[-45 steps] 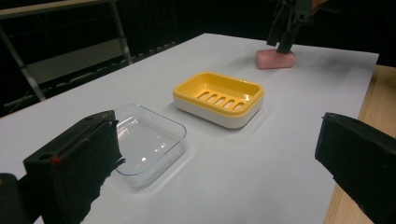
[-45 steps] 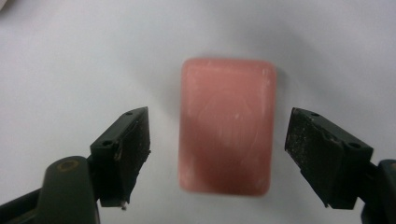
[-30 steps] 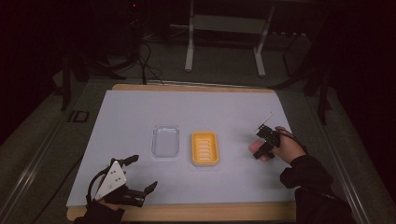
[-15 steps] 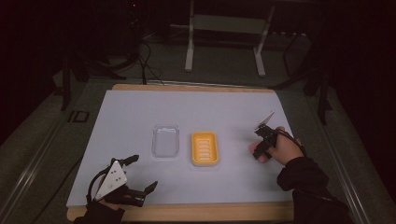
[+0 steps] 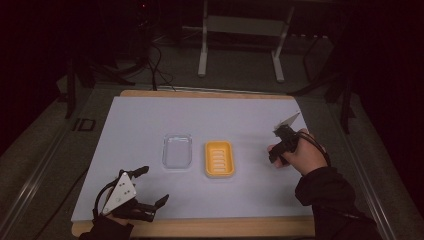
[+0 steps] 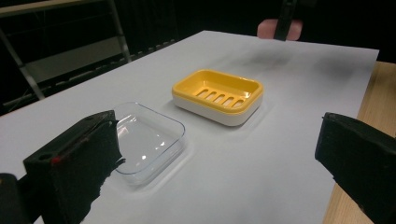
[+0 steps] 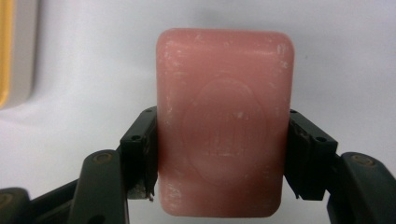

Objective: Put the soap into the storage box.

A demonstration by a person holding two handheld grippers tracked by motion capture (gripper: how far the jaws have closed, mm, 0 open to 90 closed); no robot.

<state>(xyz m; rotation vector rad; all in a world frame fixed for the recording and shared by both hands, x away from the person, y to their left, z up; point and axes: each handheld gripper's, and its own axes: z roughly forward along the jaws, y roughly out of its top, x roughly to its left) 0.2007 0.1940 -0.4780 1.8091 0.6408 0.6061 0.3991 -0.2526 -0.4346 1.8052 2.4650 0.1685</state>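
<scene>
A clear plastic lid [image 5: 177, 151] is laid flat on the white sheet [image 5: 150, 120] covering the wooden table [image 5: 200, 93], just beside the left of the yellow dish. Beyond the table's far edge, a metal stand [image 5: 240, 25] and loose cables [image 5: 155, 65] are seen on the dark floor.

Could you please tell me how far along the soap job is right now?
Done: the right gripper is shut on the pink soap. In hand: soap held right of the yellow dish. Left: the dish sits empty, the clear lid beside it; the left gripper waits open.
</scene>
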